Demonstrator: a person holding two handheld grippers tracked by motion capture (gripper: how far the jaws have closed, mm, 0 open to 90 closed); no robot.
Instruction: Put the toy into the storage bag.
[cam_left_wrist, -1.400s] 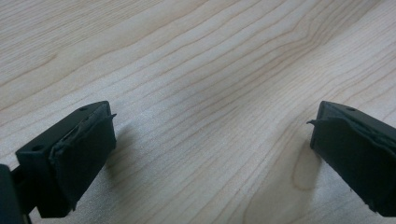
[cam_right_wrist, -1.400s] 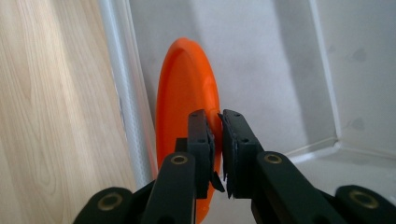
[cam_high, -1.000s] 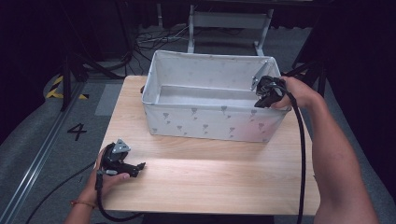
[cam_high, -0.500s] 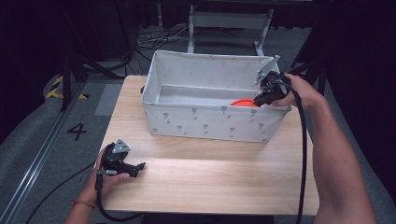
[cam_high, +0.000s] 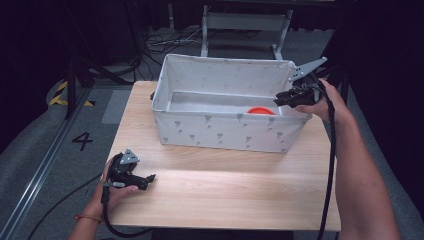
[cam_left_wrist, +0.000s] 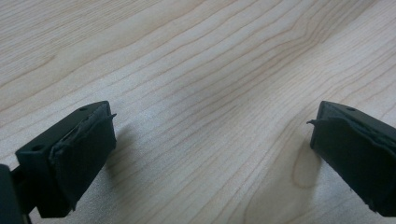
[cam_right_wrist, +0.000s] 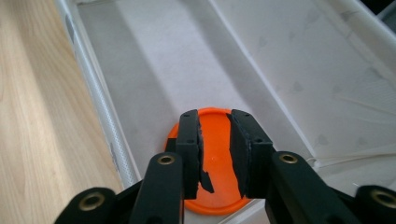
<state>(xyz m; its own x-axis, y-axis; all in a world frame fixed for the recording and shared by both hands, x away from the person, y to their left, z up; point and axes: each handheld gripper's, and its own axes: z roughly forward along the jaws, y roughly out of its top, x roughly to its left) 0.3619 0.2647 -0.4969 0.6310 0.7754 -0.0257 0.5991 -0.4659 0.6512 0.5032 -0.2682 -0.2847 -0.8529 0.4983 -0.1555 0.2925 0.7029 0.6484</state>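
Note:
An orange round lid (cam_high: 260, 110) lies flat on the floor of the white fabric bin (cam_high: 225, 131), at its right end. My right gripper (cam_high: 278, 99) hovers over the bin's right rim, just above the lid. In the right gripper view the lid (cam_right_wrist: 214, 116) sits below my right gripper (cam_right_wrist: 215, 135), whose jaws stand a narrow gap apart with nothing between them. My left gripper (cam_high: 150, 178) rests on the wooden table (cam_high: 225, 190) near its front left corner. In the left gripper view the left gripper (cam_left_wrist: 212, 140) is wide open over bare wood (cam_left_wrist: 196, 56).
The bin has tall soft walls (cam_right_wrist: 299, 70) and stands at the table's far half. A metal frame (cam_high: 245, 22) and cables lie on the floor behind the table. A rail and a floor mark "4" (cam_high: 82, 141) are to the left.
The orange lid has appeared on the bin floor under my right gripper, which has since lifted slightly above the rim. The left gripper has not moved.

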